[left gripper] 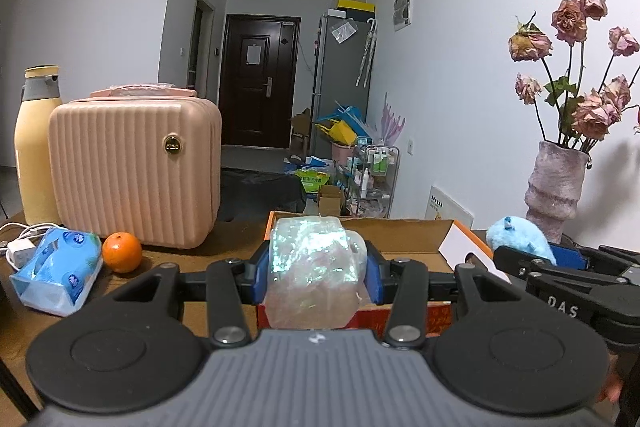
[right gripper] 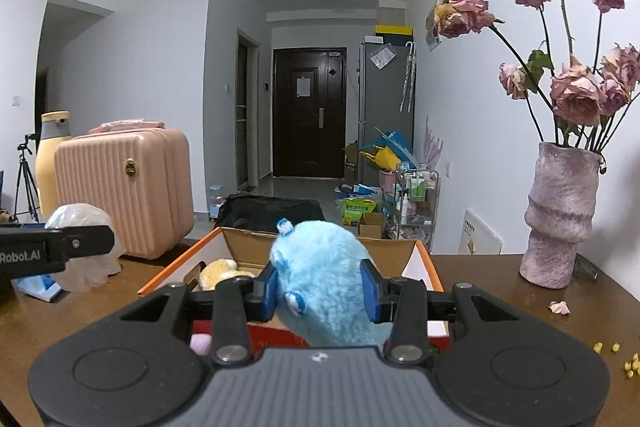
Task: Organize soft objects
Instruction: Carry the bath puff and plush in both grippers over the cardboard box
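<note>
Box point(right gripper: 416, 255) is the plain goal: it sits open-topped on the table point(right gripper: 500, 291), flaps up, with a yellow plush point(right gripper: 218, 273) and a pink bit point(right gripper: 200, 343) already inside, so soft things seem to be gathered there.

Both grippers carry a load toward it. The left gripper point(left gripper: 318, 273) has its blue pads point(left gripper: 262, 273) pressed against the 2 sides of a crinkly bag point(left gripper: 316, 267), which bulges above and below the pads; squeezing across the middle keeps so limp a thing from sliding out. The right gripper point(right gripper: 322, 291) is clamped narrow on a blue plush point(right gripper: 326, 275), pads sunk into its fur at mid-body, head end up. Each load hangs just at the near wall of the box, roughly level with the rim, which I judge to be the carry before a drop.

Hard things stand apart and appear left alone: an orange point(left gripper: 122, 253), a tissue pack point(left gripper: 56, 273), a pink case point(left gripper: 136, 175), a bottle point(left gripper: 36, 147) at left, a vase point(right gripper: 560, 215) of dried roses at right. The vase is near the right gripper's path, so a wide swing could knock it.
</note>
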Available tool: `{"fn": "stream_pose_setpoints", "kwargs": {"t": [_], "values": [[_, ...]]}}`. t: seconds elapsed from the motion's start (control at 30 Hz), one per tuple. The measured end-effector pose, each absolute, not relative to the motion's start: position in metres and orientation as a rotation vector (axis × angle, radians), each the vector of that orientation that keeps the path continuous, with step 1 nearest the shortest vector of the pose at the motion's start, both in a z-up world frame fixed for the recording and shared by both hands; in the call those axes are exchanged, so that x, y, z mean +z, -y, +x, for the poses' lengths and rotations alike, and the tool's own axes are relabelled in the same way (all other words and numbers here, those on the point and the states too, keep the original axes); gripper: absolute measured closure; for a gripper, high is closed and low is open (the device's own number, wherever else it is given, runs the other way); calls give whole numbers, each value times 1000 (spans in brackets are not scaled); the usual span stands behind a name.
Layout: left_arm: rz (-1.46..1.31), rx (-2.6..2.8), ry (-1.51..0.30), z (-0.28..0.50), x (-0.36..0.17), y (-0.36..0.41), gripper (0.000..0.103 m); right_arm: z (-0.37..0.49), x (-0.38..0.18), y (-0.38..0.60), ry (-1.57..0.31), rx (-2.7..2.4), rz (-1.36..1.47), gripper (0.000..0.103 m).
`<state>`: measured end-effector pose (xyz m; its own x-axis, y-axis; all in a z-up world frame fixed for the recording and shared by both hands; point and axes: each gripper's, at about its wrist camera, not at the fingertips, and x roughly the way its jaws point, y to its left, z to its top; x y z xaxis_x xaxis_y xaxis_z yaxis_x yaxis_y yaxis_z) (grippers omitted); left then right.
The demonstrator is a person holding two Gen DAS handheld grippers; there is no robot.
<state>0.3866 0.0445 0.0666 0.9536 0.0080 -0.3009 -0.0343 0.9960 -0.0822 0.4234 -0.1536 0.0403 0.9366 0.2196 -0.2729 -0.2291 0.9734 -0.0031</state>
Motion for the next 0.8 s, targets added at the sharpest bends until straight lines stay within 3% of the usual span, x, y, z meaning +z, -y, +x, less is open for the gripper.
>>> {"fn": "stream_pose_setpoints", "kwargs": {"t": [0.8], "values": [[-94, 2, -351, 478, 57, -41, 59, 508, 37, 145, -349, 202, -61, 63]]}}
